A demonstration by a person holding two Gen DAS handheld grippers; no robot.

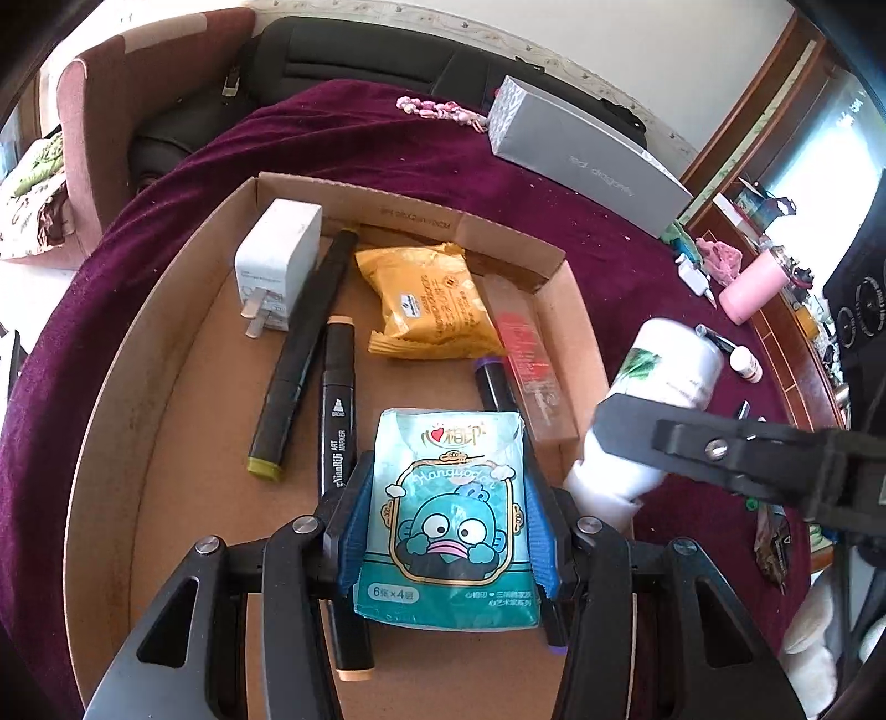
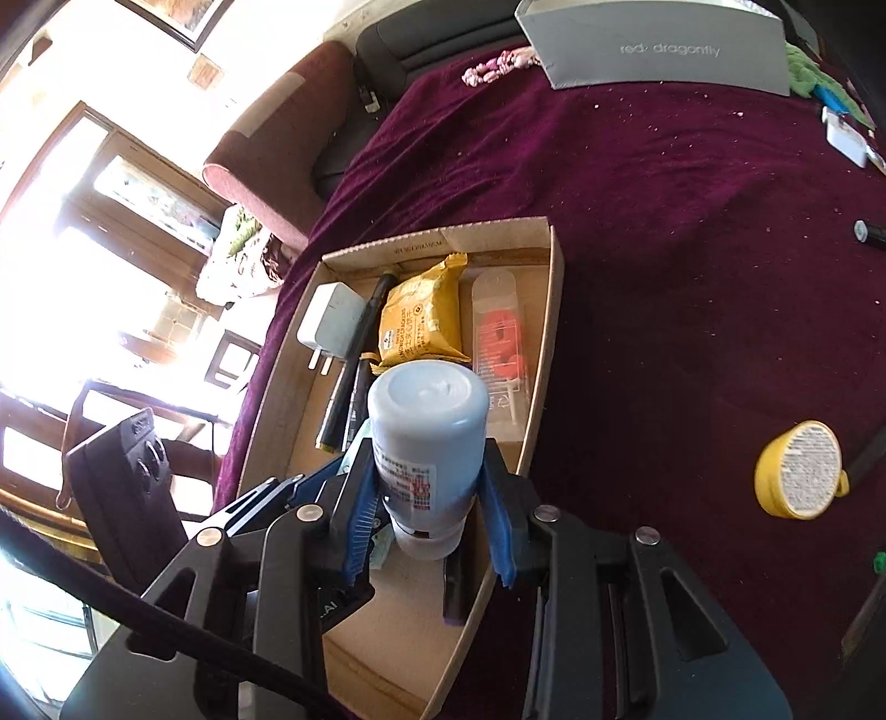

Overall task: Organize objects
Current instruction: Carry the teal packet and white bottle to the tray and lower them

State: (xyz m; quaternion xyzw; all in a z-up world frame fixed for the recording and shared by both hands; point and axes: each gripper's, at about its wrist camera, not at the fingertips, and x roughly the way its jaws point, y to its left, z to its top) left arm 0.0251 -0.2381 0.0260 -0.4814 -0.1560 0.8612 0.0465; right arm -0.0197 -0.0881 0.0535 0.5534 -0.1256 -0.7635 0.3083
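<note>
While I've got both grippers over the cardboard tray (image 1: 166, 343), my left gripper (image 1: 443, 531) is pinching a teal tissue pack (image 1: 451, 520) with a cartoon fish on it, blue pads (image 1: 354, 531) pressed against both sides. The pack sits right between the fingers, over the tray floor, covering part of a black art marker (image 1: 336, 399) and a purple-capped marker (image 1: 490, 376) underneath.

My right gripper (image 2: 429, 515) is clamped on a white bottle (image 2: 426, 437), base pointing away from the camera and cap end down between the pads. From the left wrist view that same bottle (image 1: 653, 399) hangs just past the tray's right wall, tilted.

Already in the tray: a white charger plug (image 1: 277, 266) at the far left, a long black marker with an olive cap (image 1: 302, 354) next to it, a yellow snack packet (image 1: 432, 302) in the middle, and a clear pack with red contents (image 1: 526, 354) along the right wall.

Out on the maroon cloth (image 2: 692, 249) there's a grey shoebox (image 2: 659, 47) at the far side and a yellow round container (image 2: 800, 468) off to my right, well apart from the tray.
</note>
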